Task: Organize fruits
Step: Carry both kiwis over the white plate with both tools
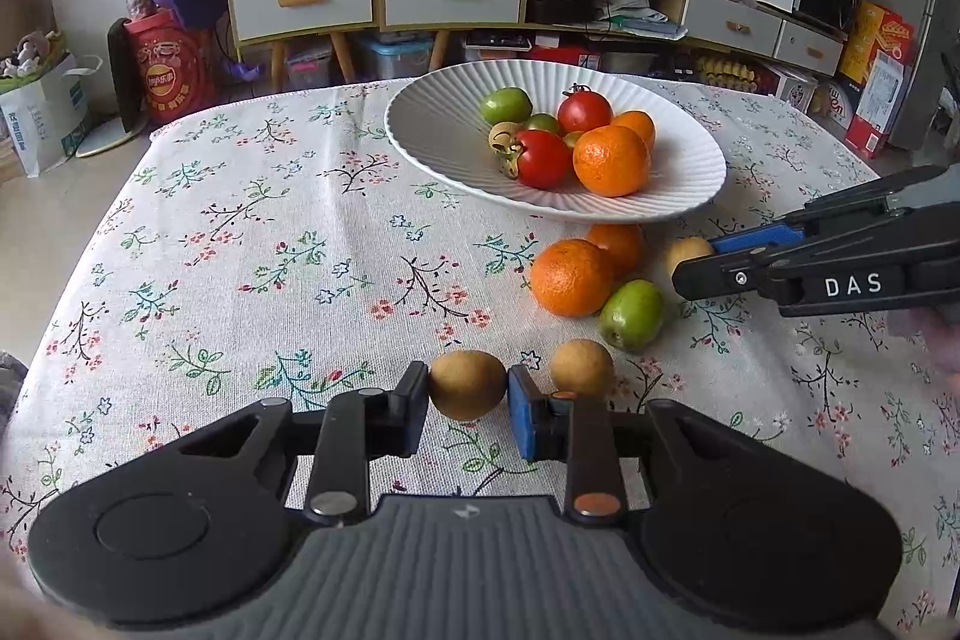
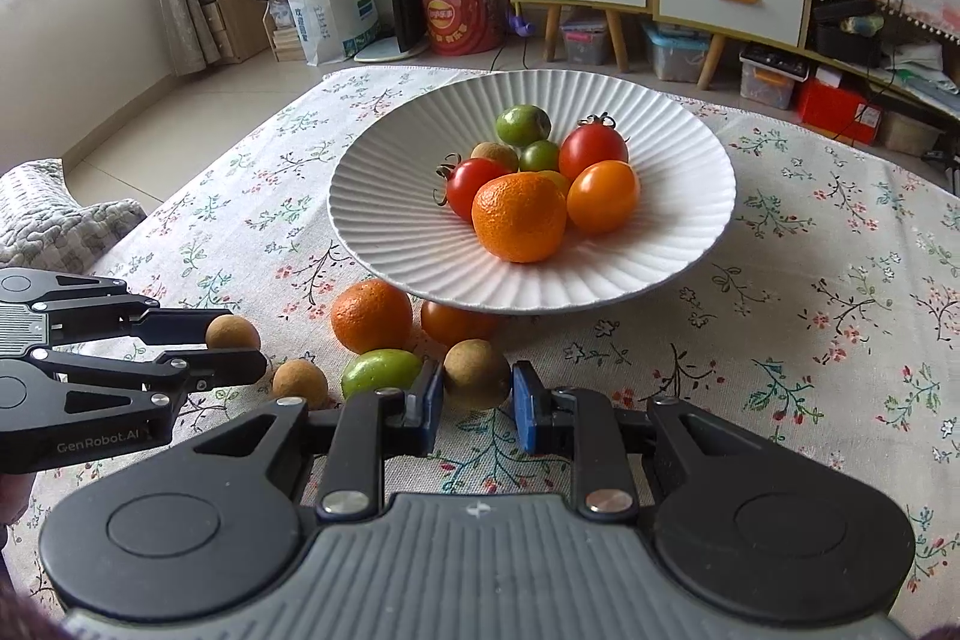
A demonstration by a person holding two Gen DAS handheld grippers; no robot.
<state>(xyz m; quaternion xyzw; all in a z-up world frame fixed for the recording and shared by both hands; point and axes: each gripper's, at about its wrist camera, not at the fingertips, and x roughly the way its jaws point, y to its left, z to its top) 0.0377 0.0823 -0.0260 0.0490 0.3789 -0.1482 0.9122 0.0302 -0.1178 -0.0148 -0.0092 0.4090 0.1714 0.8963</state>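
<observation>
Both pairs of jaws press a brown fruit apiece: the left gripper [image 1: 468,388] clamps one longan [image 1: 468,384] on the floral tablecloth [image 1: 240,244]; the right gripper [image 2: 478,388] clamps another brown longan [image 2: 476,373]; a third longan [image 1: 582,367] lies at 3 o'clock of the left one; the ribbed white plate [image 2: 390,196] of tomatoes and oranges sits at 12 o'clock; two oranges [image 2: 372,314] and a green fruit [image 2: 381,370] lie loose just before its rim.

The plate [image 2: 672,244] rim hides part of one orange [image 2: 453,322].
</observation>
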